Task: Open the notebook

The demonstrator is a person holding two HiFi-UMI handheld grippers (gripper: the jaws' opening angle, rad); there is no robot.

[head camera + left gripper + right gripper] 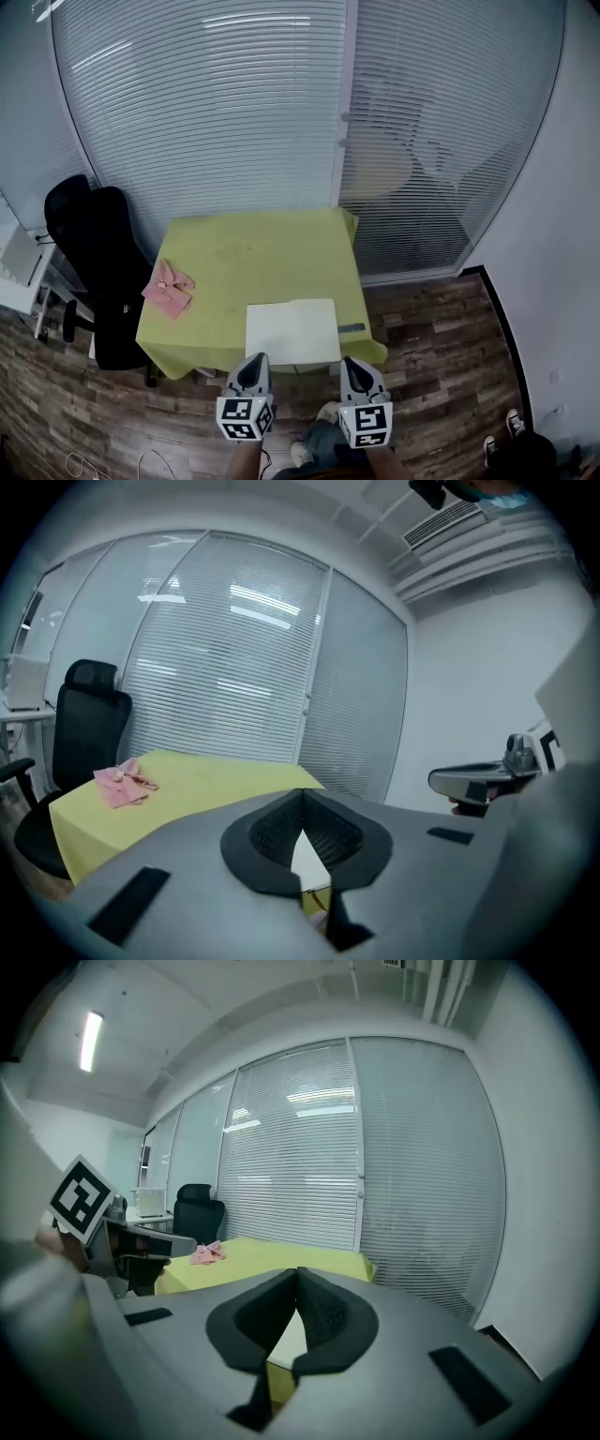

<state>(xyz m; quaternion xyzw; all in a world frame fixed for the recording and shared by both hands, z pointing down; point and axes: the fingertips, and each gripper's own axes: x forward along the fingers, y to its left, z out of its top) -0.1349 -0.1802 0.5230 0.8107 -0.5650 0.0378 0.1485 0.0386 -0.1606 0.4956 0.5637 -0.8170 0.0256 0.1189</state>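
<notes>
**Both grippers shut and empty above the near desk edge; notebook flat on desk**

Count: one notebook point(292, 330); one pink cloth point(168, 289); one black office chair point(94, 246); one desk point(253, 253); two grippers; one small dark strip point(352, 328) just beside the notebook's right edge, too small to identify.

Left gripper point(257, 360): fingers point(267, 836) pressed together at the tips, nothing between them, touching nothing; held in the air, short of the desk's near edge. Right gripper point(352, 362): fingers point(330, 1316) likewise closed tip to tip, empty, clear of the desk; the two grippers sit side by side, apart from each other, each pointing toward the notebook.

Notebook: lies flat at the near edge of the desk, right of centre, white face up; whether that face is a cover or a page cannot be told. Pink cloth: crumpled, at the desk's left edge, well apart from the notebook.

Desk: square, draped in a yellow-green cloth that hangs over the sides. Chair stands just beside the desk's left side. Room: glass wall with closed white slatted blinds point(206, 103) behind the desk; dark wood-plank floor point(441, 347); plain white wall at right.
</notes>
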